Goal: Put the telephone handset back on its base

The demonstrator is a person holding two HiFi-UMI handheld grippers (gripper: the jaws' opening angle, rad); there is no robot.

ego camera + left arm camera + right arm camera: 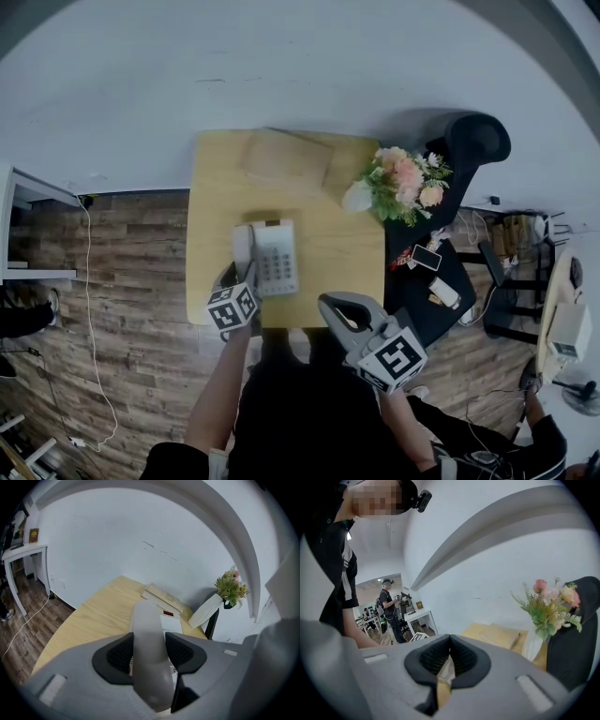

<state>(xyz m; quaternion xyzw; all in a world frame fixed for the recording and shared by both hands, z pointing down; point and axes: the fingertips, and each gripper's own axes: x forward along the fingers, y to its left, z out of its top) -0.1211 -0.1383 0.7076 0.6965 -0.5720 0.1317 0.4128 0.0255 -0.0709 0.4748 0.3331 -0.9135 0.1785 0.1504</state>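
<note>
The grey telephone handset point(242, 247) lies along the left side of the white base point(276, 259) with its keypad, on the wooden table point(347, 253). Whether it rests in the cradle I cannot tell. My left gripper point(234, 275) is at the table's front edge, shut on the handset's near end. In the left gripper view the handset point(147, 639) runs forward between both pads of the left gripper point(149, 654), over the base point(171, 623). My right gripper point(330, 306) hovers off the table's front edge. In its own view the right gripper point(450, 641) is shut with nothing held.
A tan book point(286, 159) lies at the table's back. A white vase of flowers point(401, 183) stands at the back right corner, with a black chair point(473, 141) behind it. A dark side table point(427, 281) with small items is to the right. A cable point(89, 309) trails over the floor.
</note>
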